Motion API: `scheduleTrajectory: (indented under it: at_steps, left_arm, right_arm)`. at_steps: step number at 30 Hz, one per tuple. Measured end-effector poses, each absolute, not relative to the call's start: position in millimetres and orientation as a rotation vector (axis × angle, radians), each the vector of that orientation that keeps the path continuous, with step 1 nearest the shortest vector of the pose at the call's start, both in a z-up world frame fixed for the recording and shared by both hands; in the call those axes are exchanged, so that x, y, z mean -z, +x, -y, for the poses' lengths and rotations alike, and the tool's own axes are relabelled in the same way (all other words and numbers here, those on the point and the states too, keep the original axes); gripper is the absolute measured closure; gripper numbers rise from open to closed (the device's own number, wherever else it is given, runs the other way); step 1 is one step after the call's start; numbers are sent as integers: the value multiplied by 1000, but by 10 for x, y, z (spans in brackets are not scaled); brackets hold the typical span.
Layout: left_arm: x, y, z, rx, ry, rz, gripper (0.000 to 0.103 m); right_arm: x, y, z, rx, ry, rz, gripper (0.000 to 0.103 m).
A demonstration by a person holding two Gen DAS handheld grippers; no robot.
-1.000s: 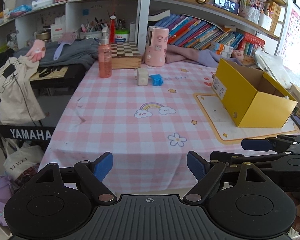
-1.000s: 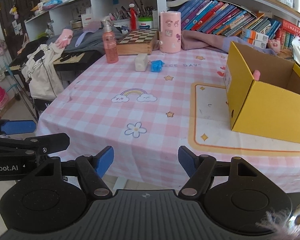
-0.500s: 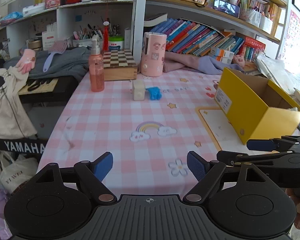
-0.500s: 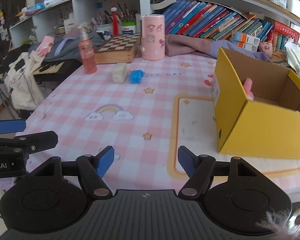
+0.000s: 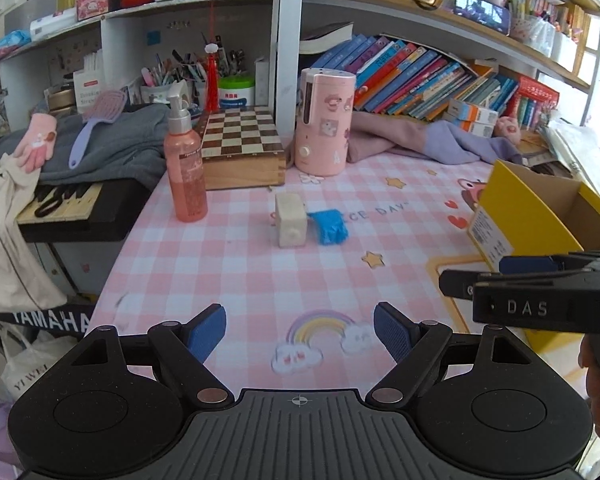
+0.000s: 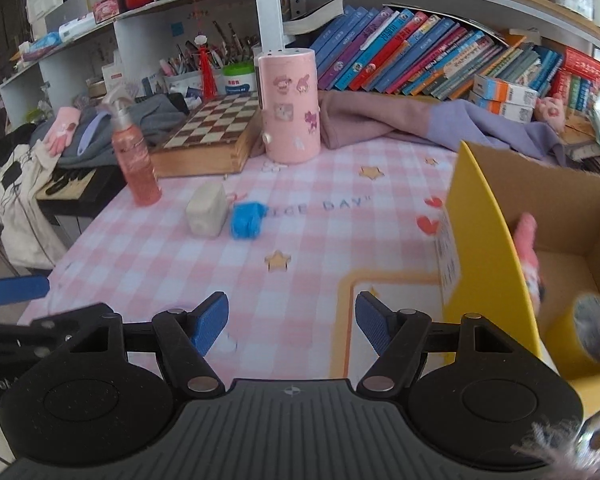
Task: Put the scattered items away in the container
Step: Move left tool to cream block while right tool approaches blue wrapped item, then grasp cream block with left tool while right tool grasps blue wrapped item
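A cream block [image 5: 291,220] [image 6: 207,215] and a crumpled blue item [image 5: 330,227] [image 6: 246,221] lie side by side on the pink checked tablecloth [image 5: 236,276]. The yellow cardboard box [image 5: 540,216] [image 6: 484,248] stands at the right; a pink item [image 6: 528,252] and a yellow tape roll [image 6: 580,332] sit inside it. My left gripper [image 5: 300,330] hovers open over the rainbow print, short of both items. My right gripper [image 6: 290,324] is open too, nothing between its fingers, just left of the box. It shows from the side [image 5: 528,292] in the left wrist view.
A pink pump bottle [image 5: 185,168], a wooden chessboard box [image 5: 240,148] and a pink cylinder [image 5: 325,120] stand behind the items. Purple cloth [image 6: 440,128] lies at the back by rows of books. A keyboard with clothes [image 5: 80,184] sits off the table's left edge.
Both grippers have moved forward over the table toward the block and blue item, which now look larger. The jaws kept the same openings.
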State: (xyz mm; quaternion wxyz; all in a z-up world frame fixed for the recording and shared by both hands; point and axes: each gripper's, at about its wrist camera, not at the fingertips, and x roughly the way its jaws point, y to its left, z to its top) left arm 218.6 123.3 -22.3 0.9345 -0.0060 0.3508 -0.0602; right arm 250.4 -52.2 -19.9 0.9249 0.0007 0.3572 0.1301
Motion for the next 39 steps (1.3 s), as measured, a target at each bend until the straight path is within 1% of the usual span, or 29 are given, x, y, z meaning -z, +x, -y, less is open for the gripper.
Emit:
scheduleTrajectory:
  at_steps: [6, 14, 16, 22, 33, 39]
  left_arm:
    - [240, 2522, -1236, 101, -20, -721, 20]
    - [331, 2822, -1289, 73, -32, -747, 20]
    - [358, 2887, -1304, 64, -37, -757, 20]
    - [422, 2989, -1372, 42, -52, -774, 20]
    - [504, 3099, -1512, 4, -83, -800, 20]
    - [545, 3144, -1517, 6, -87, -815, 20]
  right_arm:
    - [200, 2894, 440, -300, -7, -736, 34]
    - [293, 3361, 237, -360, -29, -790, 34]
    - [360, 3483, 161, -370, -39, -817, 37]
    - [554, 3817, 21, -383, -61, -888, 42]
    - [710, 4069, -199, -422, -97, -917, 43]
    - [792, 4178, -295, -409, -123, -916, 52]
